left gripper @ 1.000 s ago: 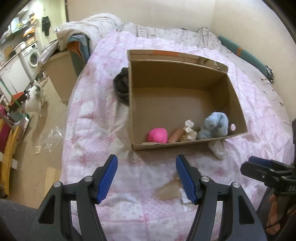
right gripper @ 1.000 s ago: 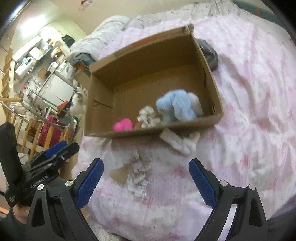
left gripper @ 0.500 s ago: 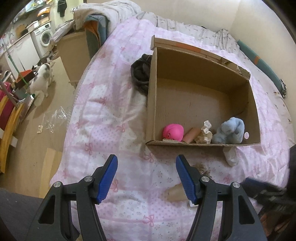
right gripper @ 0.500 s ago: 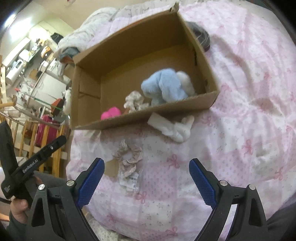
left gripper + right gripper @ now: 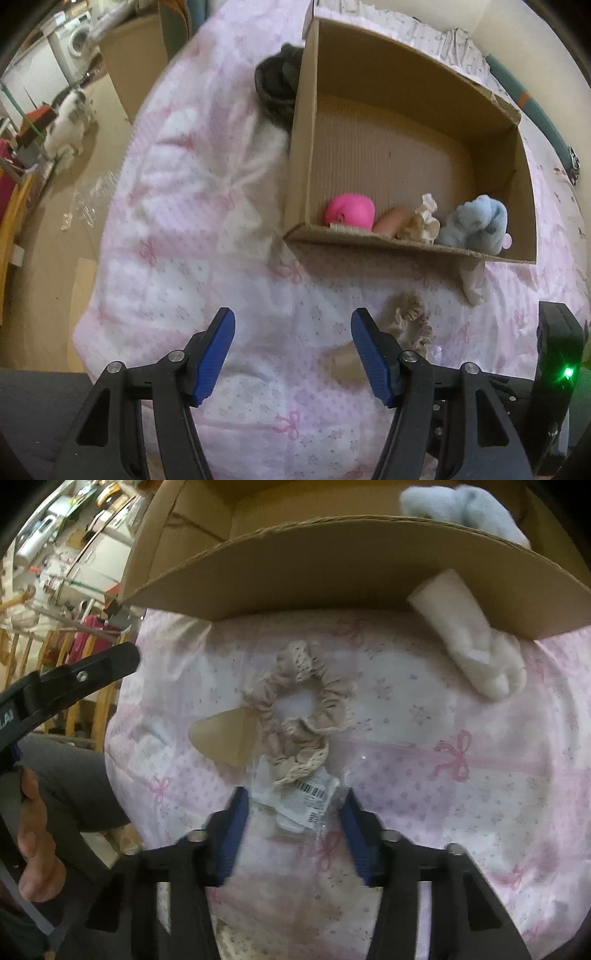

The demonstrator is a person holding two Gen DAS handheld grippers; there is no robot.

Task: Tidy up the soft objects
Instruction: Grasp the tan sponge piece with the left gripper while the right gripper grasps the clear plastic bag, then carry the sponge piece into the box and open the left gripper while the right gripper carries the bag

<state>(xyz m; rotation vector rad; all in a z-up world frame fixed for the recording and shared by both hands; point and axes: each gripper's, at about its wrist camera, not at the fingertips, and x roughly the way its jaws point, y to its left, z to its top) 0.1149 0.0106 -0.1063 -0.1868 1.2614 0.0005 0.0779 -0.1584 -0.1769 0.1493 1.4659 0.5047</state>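
Centrally, a ruffled beige scrunchie (image 5: 299,705) with a barcoded tag (image 5: 306,801) lies just above the right gripper (image 5: 291,812), whose blue fingers flank the tag, parted; left gripper (image 5: 291,354) also gapes.

cat (image 5: 68,122) on floor | washing machine (image 5: 75,38) behind it | plastic wrap (image 5: 88,201) beside bed

Box (image 5: 373,236) wall blocks the way ahead, sock (image 5: 476,646) leaning against it. Open quilt (image 5: 177,258) lies left, and the box's back half is bare.
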